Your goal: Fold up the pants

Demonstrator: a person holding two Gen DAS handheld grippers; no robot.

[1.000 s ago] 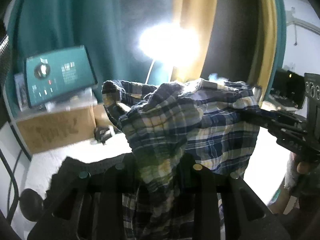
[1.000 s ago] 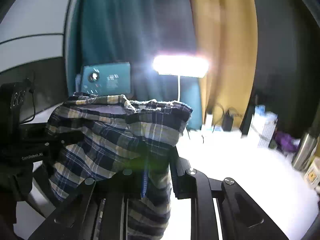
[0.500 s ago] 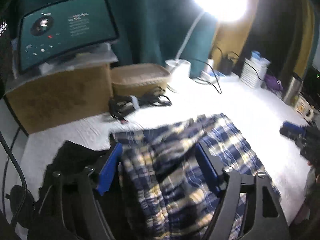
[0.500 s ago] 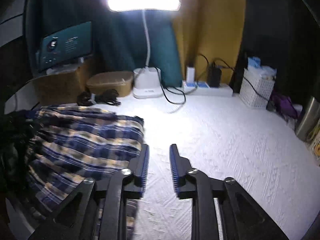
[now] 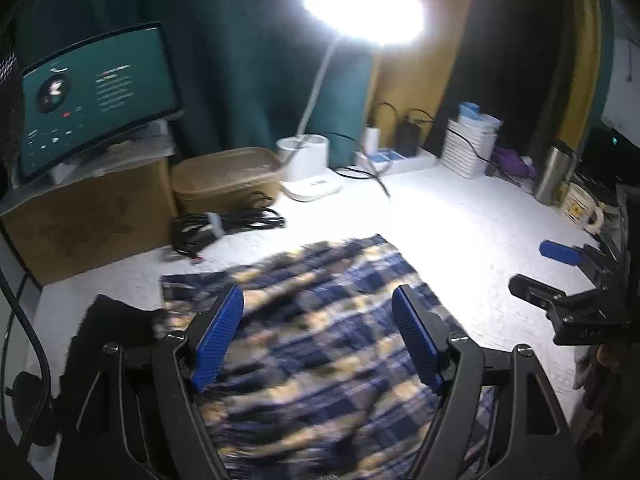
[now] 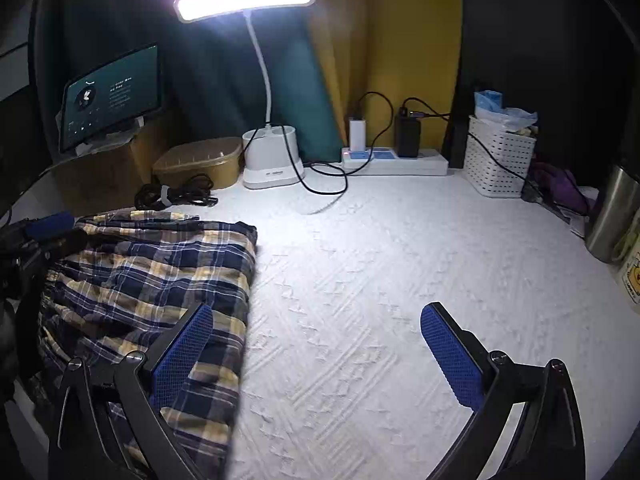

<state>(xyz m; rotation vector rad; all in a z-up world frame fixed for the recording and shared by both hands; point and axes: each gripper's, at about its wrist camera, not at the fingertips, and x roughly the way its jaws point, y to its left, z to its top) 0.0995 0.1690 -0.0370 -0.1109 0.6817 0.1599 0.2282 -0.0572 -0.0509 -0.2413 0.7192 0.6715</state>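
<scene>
Currently: plaid pants [image 6: 152, 280] flat on white tabletop [image 6: 380, 280], folded; left gripper [image 5: 318, 340] spread wide above them, holding nothing; right gripper [image 6: 316, 344] spread wide, empty, at their edge

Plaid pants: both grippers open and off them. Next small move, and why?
Probably bring the right gripper leftward and close on the near right edge of the plaid pants. They lie flat on the white table cover, both grippers are open and holding nothing, and the left gripper already hovers over the cloth.
</scene>
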